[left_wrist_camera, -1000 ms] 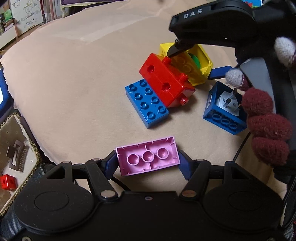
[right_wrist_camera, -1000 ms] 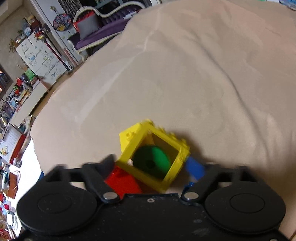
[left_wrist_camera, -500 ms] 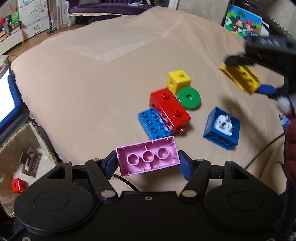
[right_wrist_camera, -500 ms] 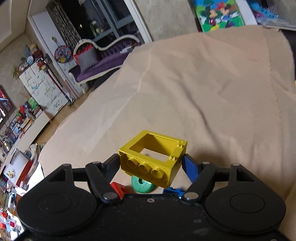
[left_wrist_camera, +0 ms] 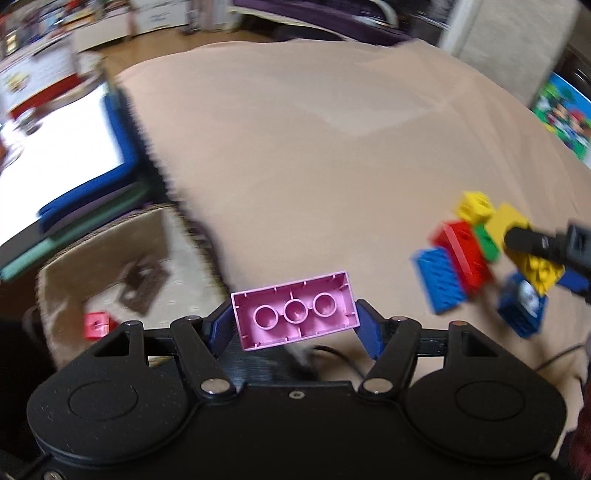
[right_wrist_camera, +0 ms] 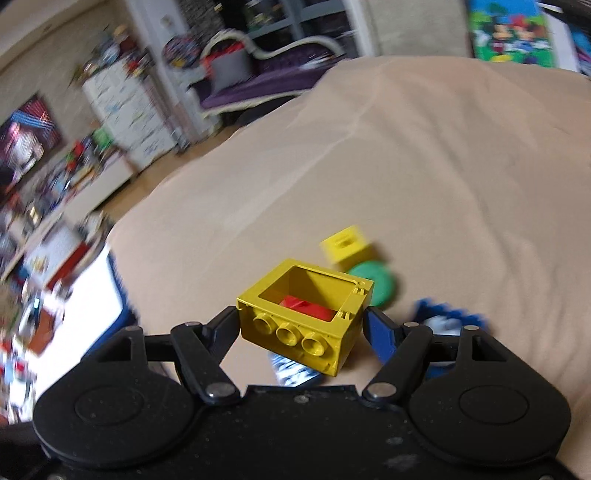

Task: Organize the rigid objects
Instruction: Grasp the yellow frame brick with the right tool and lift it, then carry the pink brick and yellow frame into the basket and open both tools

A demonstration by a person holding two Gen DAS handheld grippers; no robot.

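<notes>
My left gripper [left_wrist_camera: 295, 317] is shut on a pink brick [left_wrist_camera: 295, 310], underside facing the camera, held above the left edge of the beige cloth. My right gripper [right_wrist_camera: 301, 321] is shut on a hollow yellow frame brick [right_wrist_camera: 306, 314], held above the brick pile; it shows in the left wrist view [left_wrist_camera: 532, 258] at the right. On the cloth lie a blue plate brick [left_wrist_camera: 439, 280], a red brick [left_wrist_camera: 465, 254], a green disc [right_wrist_camera: 376, 284], a small yellow cube [right_wrist_camera: 345, 243] and a blue box brick [left_wrist_camera: 522, 310].
A beige basket [left_wrist_camera: 66, 280] stands below the cloth's left edge, holding a small red cube [left_wrist_camera: 96, 325] and a brown hair clip [left_wrist_camera: 142, 280]. A blue-edged white board [left_wrist_camera: 62, 162] lies beyond it. Furniture and a colourful puzzle [right_wrist_camera: 513, 33] stand behind.
My left gripper has swung left with the pink brick, bringing the basket into view. My right gripper has carried the yellow frame brick left, back over the pile.
</notes>
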